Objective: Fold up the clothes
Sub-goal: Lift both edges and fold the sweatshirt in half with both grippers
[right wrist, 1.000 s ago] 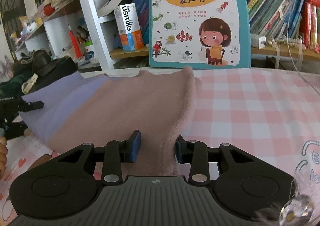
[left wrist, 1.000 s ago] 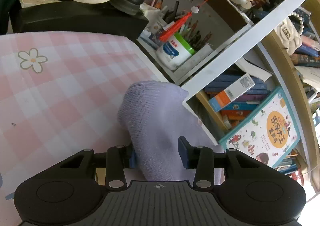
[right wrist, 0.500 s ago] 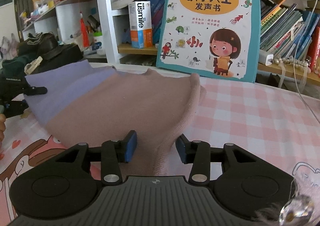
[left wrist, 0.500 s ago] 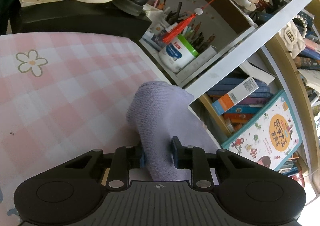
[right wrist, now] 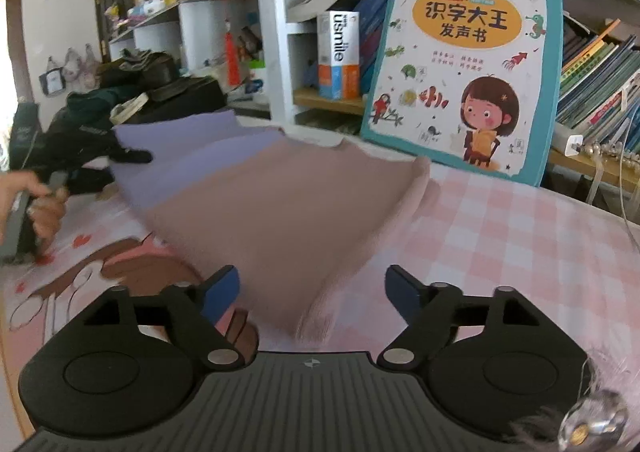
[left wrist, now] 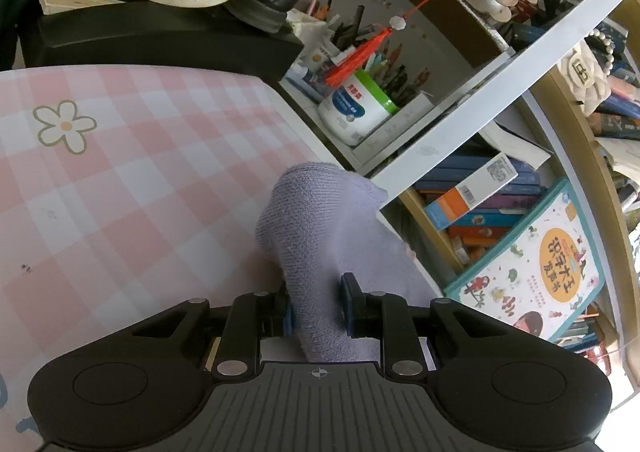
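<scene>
A knit garment, lavender at one end (left wrist: 324, 228) and dusty pink at the other (right wrist: 280, 212), lies on the pink checked tablecloth (left wrist: 120, 180). My left gripper (left wrist: 316, 304) is shut on the lavender end, with the fabric bunched between its fingers. My right gripper (right wrist: 312, 292) is open, its jaws wide apart, just above the pink end, which lies slack and blurred on the cloth. The left gripper and the hand holding it also show at the far left of the right wrist view (right wrist: 80, 156).
Shelves with books, a picture book (right wrist: 468, 68), a pen pot (left wrist: 356, 112) and a boxed item (right wrist: 338, 54) line the table's far edge. A black case (left wrist: 160, 36) carrying a shoe and a watch stands at the left corner.
My right gripper has opened and let go of the pink end, which dropped onto the cloth. My left gripper closed on the lavender end and still holds it.
</scene>
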A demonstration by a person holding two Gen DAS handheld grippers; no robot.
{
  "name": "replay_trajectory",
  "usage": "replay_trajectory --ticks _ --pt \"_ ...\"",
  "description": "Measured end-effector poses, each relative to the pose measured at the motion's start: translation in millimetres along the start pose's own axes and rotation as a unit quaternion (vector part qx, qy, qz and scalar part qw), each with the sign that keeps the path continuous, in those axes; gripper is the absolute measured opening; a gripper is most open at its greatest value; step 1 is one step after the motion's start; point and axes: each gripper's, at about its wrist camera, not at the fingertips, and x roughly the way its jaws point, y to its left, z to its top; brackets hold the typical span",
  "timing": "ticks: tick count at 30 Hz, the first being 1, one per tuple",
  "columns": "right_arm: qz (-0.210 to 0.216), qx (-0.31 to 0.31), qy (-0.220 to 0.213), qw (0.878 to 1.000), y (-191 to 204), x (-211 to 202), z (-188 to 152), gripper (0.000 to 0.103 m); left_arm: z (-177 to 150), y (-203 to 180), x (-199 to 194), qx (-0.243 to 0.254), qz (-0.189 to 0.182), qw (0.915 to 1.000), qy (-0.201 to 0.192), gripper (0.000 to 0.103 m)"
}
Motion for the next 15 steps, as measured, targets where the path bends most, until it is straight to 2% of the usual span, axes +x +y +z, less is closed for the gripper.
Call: replay_trajectory --ticks 6,8,10,15 --pt "-0.011 -0.048 0.027 0.998 12 0 -14 0.09 1 1 -1 -0.024 0.0 0.9997 0.003 0.019" --pt "-0.012 -0.05 0.041 0.998 13 5 -14 0.095 0 1 -3 -0.039 -0.001 0.9992 0.001 0.015" --pt "-0.011 -0.041 0.051 0.998 9 8 -14 0.103 0 -12 -9 -0.017 -0.009 0.9998 -0.004 0.013" --pt "-0.005 -0.024 0.059 0.998 3 10 -15 0.103 -1 -46 -27 0.042 -0.028 0.9986 -0.018 0.012"
